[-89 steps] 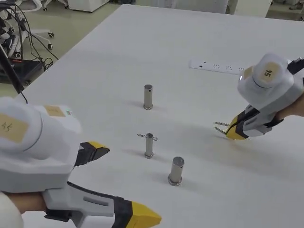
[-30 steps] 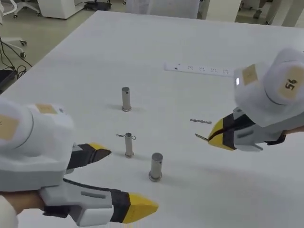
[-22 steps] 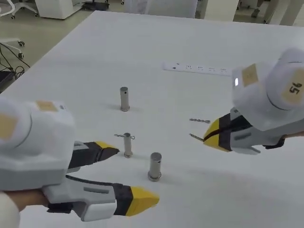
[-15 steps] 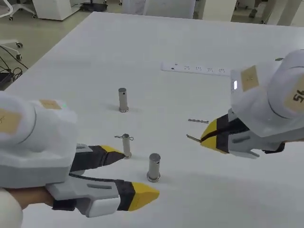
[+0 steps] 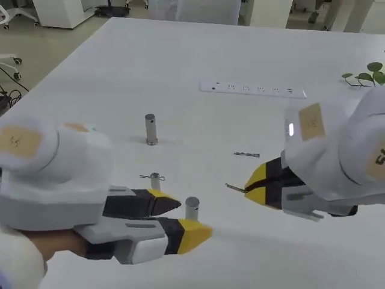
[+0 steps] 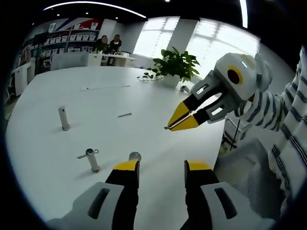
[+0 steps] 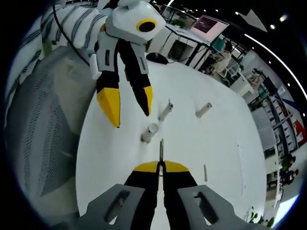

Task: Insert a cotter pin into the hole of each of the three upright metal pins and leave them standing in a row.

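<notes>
Three upright metal pins stand in a row on the white table [image 5: 180, 66]. The far pin [image 5: 150, 129] is bare, and the middle pin [image 5: 155, 179] has a cotter pin through its top. The near pin [image 5: 192, 208] is bare too and stands just ahead of my left gripper [image 5: 190, 218], whose jaws are open and hold nothing. My right gripper [image 5: 255, 183] is shut on a cotter pin [image 5: 234, 188], held above the table to the right of the near pin [image 7: 149, 132]. Another cotter pin [image 5: 246, 155] lies loose on the table.
A white power strip [image 5: 252, 90] lies farther back on the table. A green plant [image 5: 367, 73] shows at the right edge. Chairs and cabinets stand beyond the table's far left side.
My left gripper has moved forward, up to the near pin. My right gripper has carried its cotter pin leftward and nearer to that pin. The head camera has shifted.
</notes>
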{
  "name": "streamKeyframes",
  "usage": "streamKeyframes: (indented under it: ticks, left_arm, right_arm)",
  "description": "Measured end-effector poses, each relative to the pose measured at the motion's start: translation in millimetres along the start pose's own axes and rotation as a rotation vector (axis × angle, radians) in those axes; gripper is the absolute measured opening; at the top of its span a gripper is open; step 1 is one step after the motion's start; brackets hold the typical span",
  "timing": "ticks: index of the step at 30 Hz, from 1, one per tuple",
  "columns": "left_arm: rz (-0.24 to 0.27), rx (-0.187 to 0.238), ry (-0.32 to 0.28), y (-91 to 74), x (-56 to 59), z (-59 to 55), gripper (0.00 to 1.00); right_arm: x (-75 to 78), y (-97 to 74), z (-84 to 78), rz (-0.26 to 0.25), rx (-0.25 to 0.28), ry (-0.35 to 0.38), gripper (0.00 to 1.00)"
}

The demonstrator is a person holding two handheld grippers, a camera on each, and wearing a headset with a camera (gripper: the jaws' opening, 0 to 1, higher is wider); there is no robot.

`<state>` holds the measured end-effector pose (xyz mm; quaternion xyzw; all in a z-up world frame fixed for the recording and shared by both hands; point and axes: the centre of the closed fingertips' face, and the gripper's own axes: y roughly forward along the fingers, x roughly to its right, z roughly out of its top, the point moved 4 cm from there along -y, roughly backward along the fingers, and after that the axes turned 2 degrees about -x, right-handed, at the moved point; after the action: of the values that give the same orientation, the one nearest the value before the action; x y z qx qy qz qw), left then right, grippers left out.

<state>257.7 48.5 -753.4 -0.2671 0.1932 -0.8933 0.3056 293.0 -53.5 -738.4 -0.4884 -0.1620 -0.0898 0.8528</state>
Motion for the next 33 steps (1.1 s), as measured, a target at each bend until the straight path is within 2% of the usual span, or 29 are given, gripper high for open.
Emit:
streamKeyframes:
  ticks: [5,12,17,23,33]
  left_arm:
    - [-0.019,0.027,-0.021,6.4,3.7,7.1,0.34]
    - [-0.054,0.024,-0.090,13.2,9.4,9.3,0.33]
    - [-0.053,0.020,-0.111,15.7,9.1,8.5,0.34]
    - [-0.084,0.032,-0.176,17.0,12.9,10.0,0.29]
    - [-0.111,0.040,-0.218,20.0,16.3,12.4,0.26]
  right_arm:
    - [-5.9,-1.0,2.9,-0.020,0.011,-0.001,0.02]
    - [-17.6,0.7,4.4,-0.022,0.005,-0.005,0.02]
    - [-24.6,1.1,6.4,-0.024,0.010,0.006,0.02]
    - [-27.6,0.8,6.3,-0.037,0.002,-0.008,0.02]
    - [-29.1,-0.9,9.8,-0.049,0.000,-0.029,0.02]
